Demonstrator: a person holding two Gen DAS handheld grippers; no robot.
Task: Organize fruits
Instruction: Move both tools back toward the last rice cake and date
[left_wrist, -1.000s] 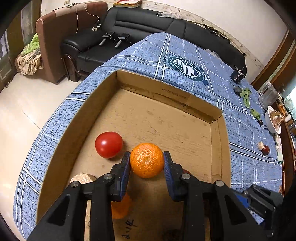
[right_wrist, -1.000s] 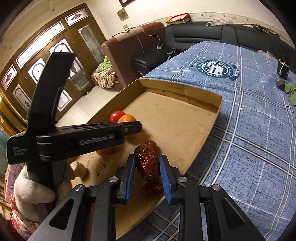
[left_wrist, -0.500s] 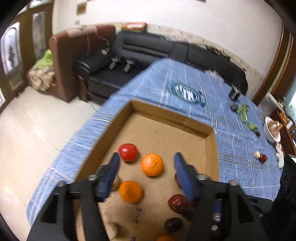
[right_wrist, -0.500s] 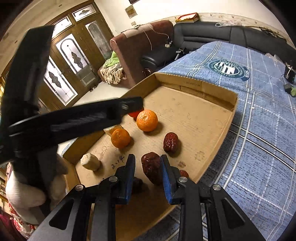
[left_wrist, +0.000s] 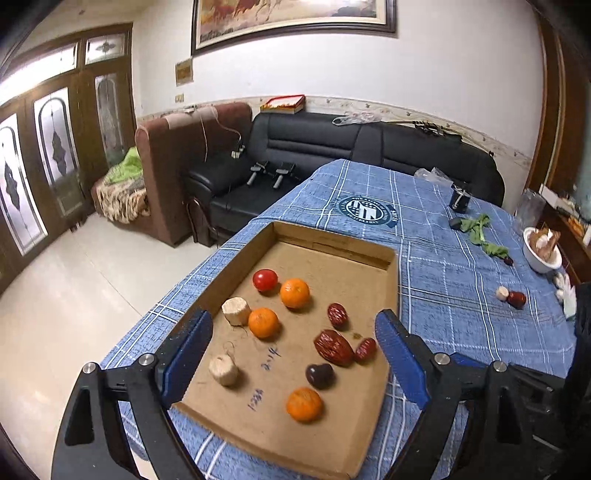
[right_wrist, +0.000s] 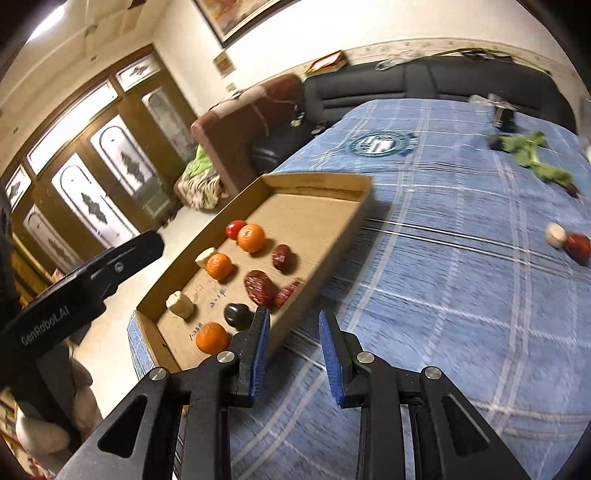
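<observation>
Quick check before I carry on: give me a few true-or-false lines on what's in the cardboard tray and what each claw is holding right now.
1. Three oranges lie in the tray. True: one, another, a third.
2. The left claw grips an orange. False: its jaws are opening, nothing between the pads.
3. The right claw holds a date. False: it is empty, over the tablecloth.
4. A tomato sits beside the farthest orange. True.
5. All fruit is in the tray. False: a red fruit remains on the tablecloth.
</observation>
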